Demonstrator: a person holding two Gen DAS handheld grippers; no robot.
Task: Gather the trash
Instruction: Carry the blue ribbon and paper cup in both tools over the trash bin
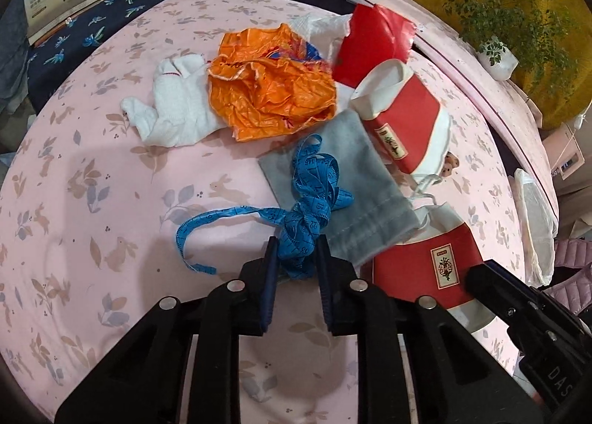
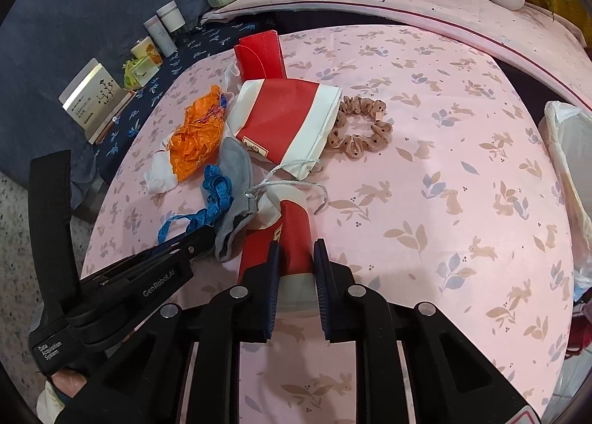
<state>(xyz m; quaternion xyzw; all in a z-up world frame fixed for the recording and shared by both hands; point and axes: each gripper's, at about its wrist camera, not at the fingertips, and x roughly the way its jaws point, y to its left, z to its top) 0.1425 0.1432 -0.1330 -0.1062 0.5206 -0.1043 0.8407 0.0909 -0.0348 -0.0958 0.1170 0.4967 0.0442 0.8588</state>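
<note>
Blue tape measure [image 1: 307, 216] bunched on pink tabletop [image 1: 111, 202] w/ grey pouch [image 1: 355, 194]; left hand-held gripper [image 1: 296, 257] clamped on it. Right hand-held gripper [image 2: 296, 257] pinches red/white bag [image 2: 292, 239].

Pink rabbit-print cloth [image 1: 111, 179], blue tape measure [image 1: 307, 216], orange wrapper [image 1: 270, 90], grey pouch [image 1: 355, 183]

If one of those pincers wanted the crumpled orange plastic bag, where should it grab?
Probably a raised crease on top of the orange bag, coming straight down. It is crumpled into ridges that stand up from the cloth, and the white sock and red box crowd its sides.
</note>
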